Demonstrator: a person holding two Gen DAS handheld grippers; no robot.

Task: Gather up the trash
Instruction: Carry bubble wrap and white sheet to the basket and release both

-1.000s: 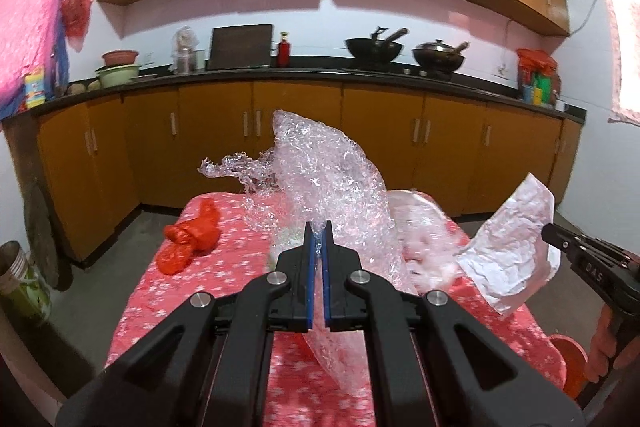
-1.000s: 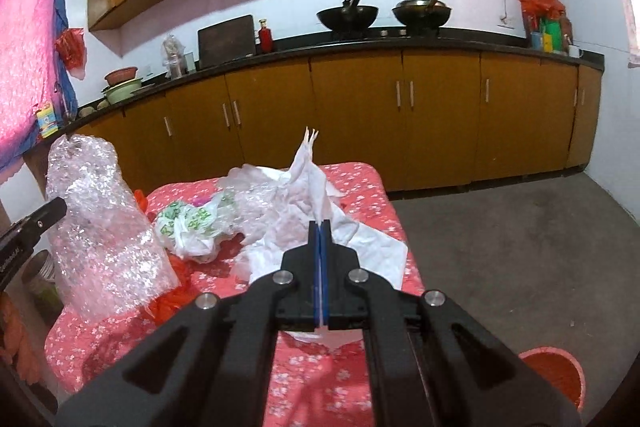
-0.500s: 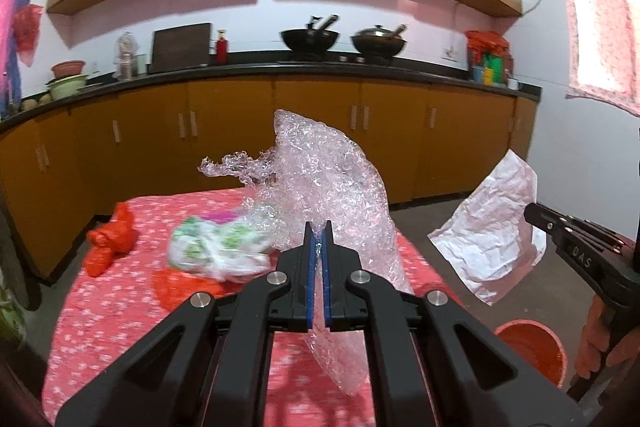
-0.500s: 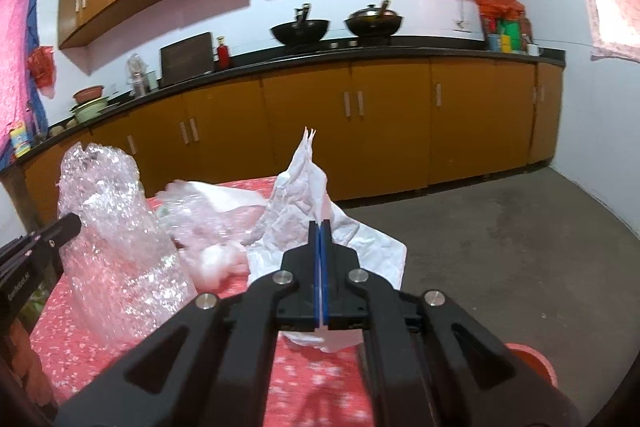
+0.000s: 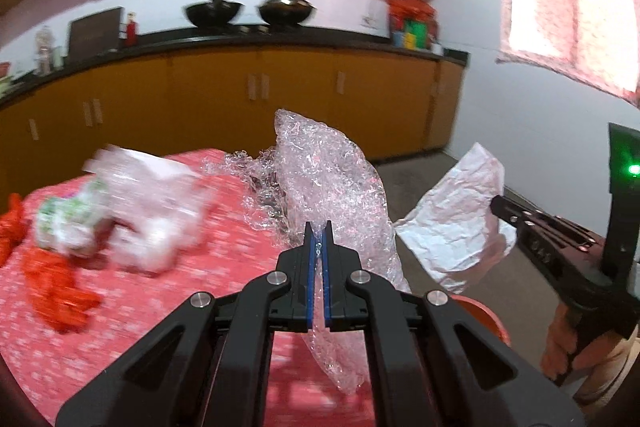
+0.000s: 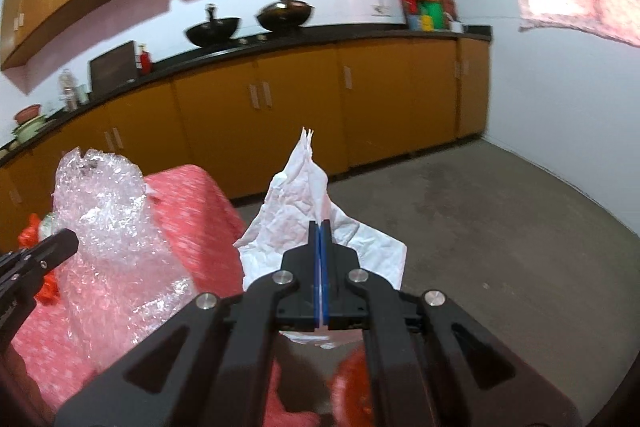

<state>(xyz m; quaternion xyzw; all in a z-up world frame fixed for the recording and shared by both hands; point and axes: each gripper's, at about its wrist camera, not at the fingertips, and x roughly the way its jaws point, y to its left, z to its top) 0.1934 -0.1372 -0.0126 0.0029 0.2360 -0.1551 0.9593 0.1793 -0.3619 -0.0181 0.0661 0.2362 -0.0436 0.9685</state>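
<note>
Crinkled clear bubble wrap [image 5: 332,195] is pinched between the blue pads of the left gripper [image 5: 319,227], jaws drawn almost together on the film. Its long axis is carried close to upright: a rounded top rises above the fingertips and a narrower tail hangs below them, off the near edge of the table [image 5: 168,311]. From the right wrist view the same sheet is seen standing tall at the table's right-hand corner, its ragged top tilted a little away.

White crumpled paper [image 6: 308,211] is clamped in the right gripper [image 6: 321,227], jaws fully together on it. Its pointed tip is aimed upward and away from the fingers, with the wider part spread below them. It is held clear of the table, out past its right-hand edge, above bare floor. An orange bin [image 5: 486,321] is glimpsed beneath, just off that same edge, only partly seen.

Left on the red flowered table, blurred, are a pale plastic bag heap [image 5: 132,211] and red plastic scraps [image 5: 56,287] further left.
</note>
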